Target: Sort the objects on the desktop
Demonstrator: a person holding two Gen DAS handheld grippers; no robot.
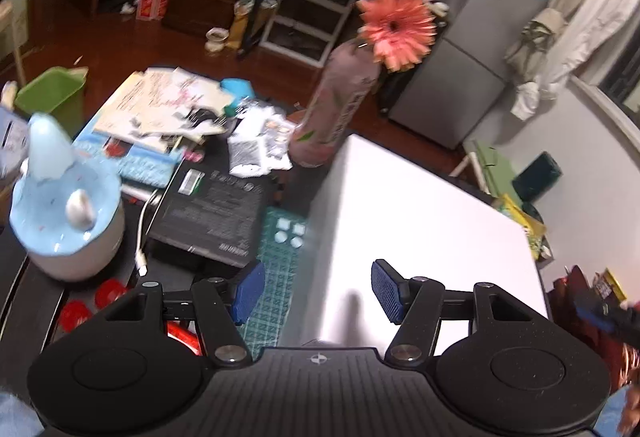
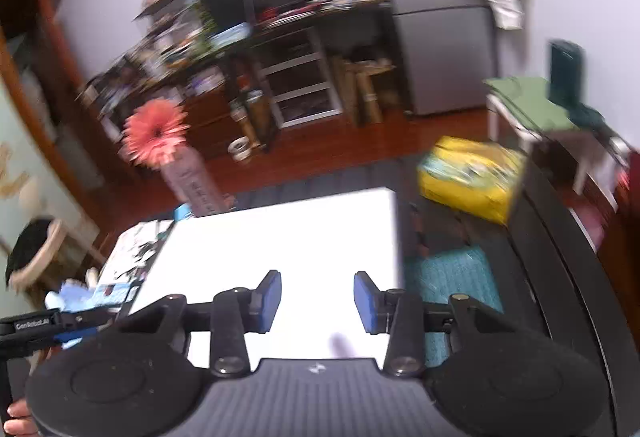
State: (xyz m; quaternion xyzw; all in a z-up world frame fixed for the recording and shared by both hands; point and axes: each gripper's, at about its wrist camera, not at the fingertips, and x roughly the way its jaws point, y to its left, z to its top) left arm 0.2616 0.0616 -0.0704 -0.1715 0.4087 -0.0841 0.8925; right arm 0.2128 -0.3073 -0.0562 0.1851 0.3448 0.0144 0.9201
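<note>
Left wrist, pink bottle, coral flower inside

Left gripper: jaws spread wide, nothing between blue pads, pointing forward and down. Right gripper: jaws likewise apart, empty, tilted down. Fingers of a hand visible at lower left edge, right wrist view.

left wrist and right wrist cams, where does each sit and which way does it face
Left wrist: on the left gripper, jaws open, above the white board's left edge, facing desk clutter and the bottle holding the pink flower; right gripper's tip at right.
Right wrist: on the right gripper, jaws open, above the board, facing the room; left gripper at left.
Shared: board, bottle, flower, fridge.
</note>
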